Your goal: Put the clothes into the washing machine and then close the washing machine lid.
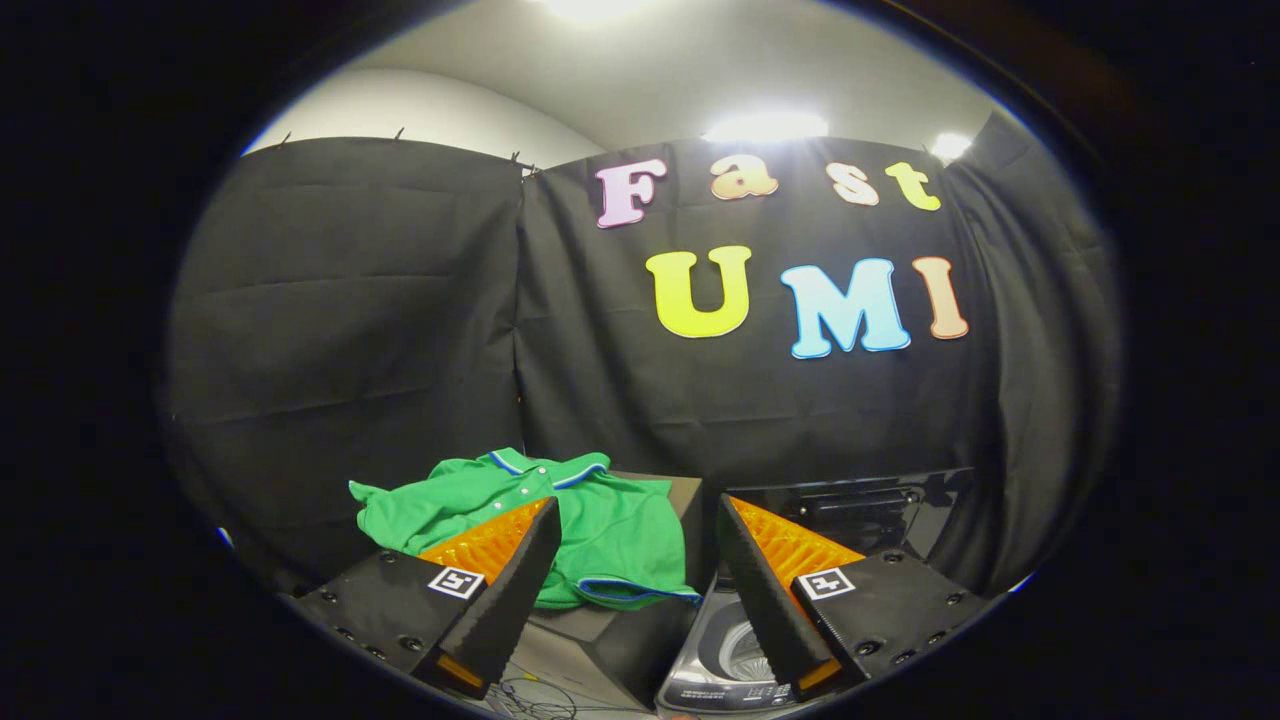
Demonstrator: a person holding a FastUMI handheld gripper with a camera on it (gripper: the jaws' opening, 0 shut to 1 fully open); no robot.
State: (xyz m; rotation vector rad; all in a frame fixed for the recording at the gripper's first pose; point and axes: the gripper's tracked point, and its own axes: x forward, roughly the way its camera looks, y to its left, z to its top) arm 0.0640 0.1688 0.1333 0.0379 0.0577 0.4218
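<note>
Booth wall: black cloth point(400, 320) hung in creased panels behind everything; pale ceiling with bright lamps above it.
Washing machine: dark top-loading washing machine point(720, 660) low down, under and between the fingers on the right side; its glossy black lid point(860, 505) stands raised at the back, beyond the right finger, and the ribbed metal drum point(745, 655) shows through the open mouth, with a control strip along the near rim.
Surface: dark box-like surface point(620, 640) just left of the washing machine, touching or nearly touching its side; which of the two cannot be told.
Garment: bright green short-sleeved polo shirt point(610, 535) with a blue-and-white edged collar and blue-trimmed hem, lying crumpled on the surface, outside the drum; collar toward the booth wall, one sleeve spread to the left, hem hanging slightly over the near edge.
Tool: two-finger tool point(637, 545) held above the scene, fingers spread wide apart with nothing between them; the left finger point(510, 590) overlaps the near part of the shirt in view, contact not discernible; the right finger point(770, 600) hangs over the washing machine's opening.
Cables: thin tangled wires point(535, 695) on the pale floor below the left finger, in front of the surface.
</note>
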